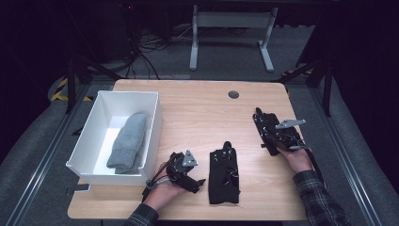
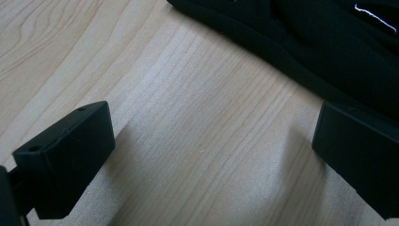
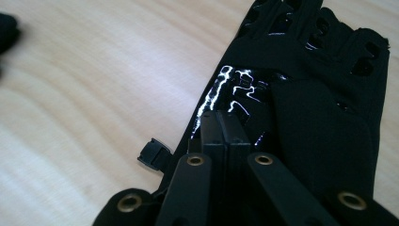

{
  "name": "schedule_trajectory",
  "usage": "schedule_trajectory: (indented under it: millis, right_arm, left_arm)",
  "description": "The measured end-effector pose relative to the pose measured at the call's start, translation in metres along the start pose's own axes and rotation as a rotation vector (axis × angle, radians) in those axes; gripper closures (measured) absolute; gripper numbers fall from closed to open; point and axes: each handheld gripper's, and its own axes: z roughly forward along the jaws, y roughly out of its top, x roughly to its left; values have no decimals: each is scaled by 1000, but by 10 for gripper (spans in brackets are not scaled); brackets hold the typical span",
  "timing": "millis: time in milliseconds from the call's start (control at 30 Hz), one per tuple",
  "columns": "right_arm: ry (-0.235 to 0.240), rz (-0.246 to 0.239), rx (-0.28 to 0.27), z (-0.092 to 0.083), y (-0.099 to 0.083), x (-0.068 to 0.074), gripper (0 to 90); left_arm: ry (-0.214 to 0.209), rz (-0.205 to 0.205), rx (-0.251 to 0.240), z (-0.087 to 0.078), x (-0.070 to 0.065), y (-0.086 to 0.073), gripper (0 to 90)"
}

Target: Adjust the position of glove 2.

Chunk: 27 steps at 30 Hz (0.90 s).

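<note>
Two black fingerless gloves lie on the wooden table point(image 1: 197, 108). One glove point(image 1: 224, 175) lies near the front middle, and its edge point(image 2: 329, 47) crosses the top of the left gripper view. My left gripper point(image 1: 196, 181) point(image 2: 211, 150) rests just left of it, open, with bare wood between its fingers point(image 2: 70, 155). The other glove point(image 1: 264, 126) point(image 3: 320, 117) lies at the right, flat on the table. My right gripper point(image 1: 274, 135) point(image 3: 226, 117) is over it, shut, its tips on the glove's shiny printed patch. I cannot tell whether fabric is pinched.
A white bin point(image 1: 151, 123) stands at the left with a grey sock point(image 1: 128, 141) inside. A round cable hole point(image 1: 233, 94) sits near the table's far edge. A small black tab point(image 3: 154, 154) sticks out from the right glove's side. White desk legs point(image 1: 194, 42) stand beyond the table.
</note>
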Motion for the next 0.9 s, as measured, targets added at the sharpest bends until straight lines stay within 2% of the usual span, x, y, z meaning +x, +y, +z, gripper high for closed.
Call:
schedule_trajectory:
  millis: [567, 633, 667, 700, 900]
  right_arm:
    - [125, -86, 38, -23, -17, 63, 900]
    - [137, -100, 41, -25, -18, 72, 900]
    - [137, -100, 41, -25, -18, 72, 900]
    - [144, -123, 43, -27, -20, 82, 900]
    - [180, -148, 52, -31, -22, 101, 900]
  left_arm:
    - [-1, 1, 0, 0, 0, 0, 2]
    - [-1, 1, 0, 0, 0, 0, 1]
    - [-1, 1, 0, 0, 0, 0, 2]
    - [-1, 1, 0, 0, 0, 0, 2]
    - [-1, 1, 0, 0, 0, 0, 2]
